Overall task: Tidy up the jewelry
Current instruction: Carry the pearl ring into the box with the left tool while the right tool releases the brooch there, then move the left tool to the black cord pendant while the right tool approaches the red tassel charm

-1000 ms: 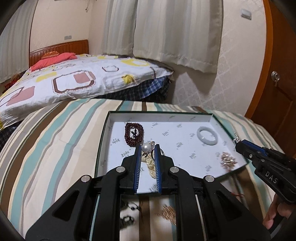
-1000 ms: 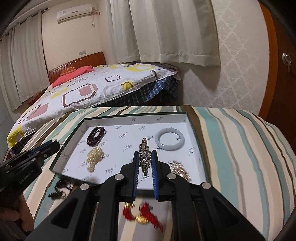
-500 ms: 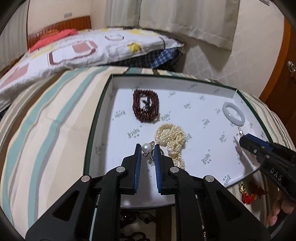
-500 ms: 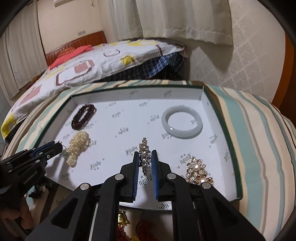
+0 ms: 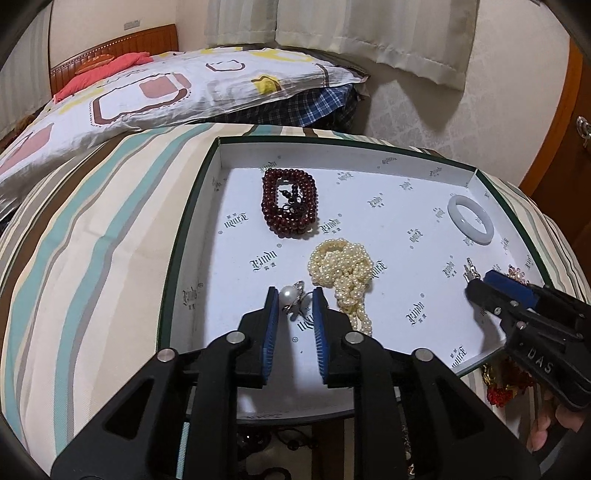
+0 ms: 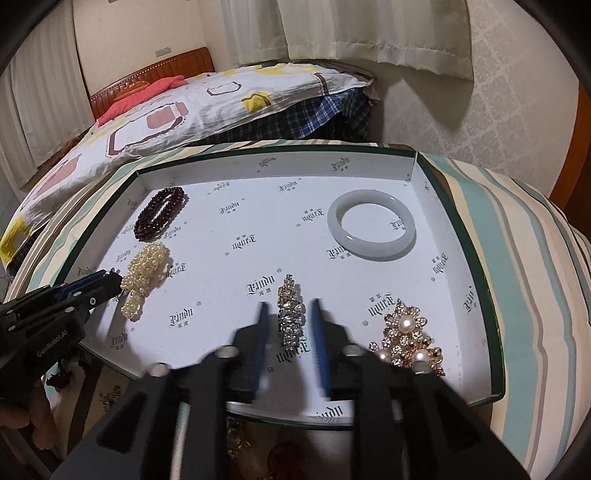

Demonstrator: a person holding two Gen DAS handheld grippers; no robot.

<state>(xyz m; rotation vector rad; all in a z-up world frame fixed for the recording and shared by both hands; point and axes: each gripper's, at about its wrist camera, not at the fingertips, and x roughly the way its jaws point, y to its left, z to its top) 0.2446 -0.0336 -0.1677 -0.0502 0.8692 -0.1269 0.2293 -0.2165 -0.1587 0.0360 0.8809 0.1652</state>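
Tray on striped bedspread, both tongs spread apart.

the room light is soft, warm and even, not very bright. the white box floor is the brightest part and shows only faint, soft shadows under the jewelry. the corners of both pictures are black, and straight lines bend near the edges, so the striped cover looks round like a ball. the left wrist picture is sharp all over. in the right wrist picture the right gripper is smeared and blurry, but the box behind it looks sharp. the curtain looks pale and a bit washed out.
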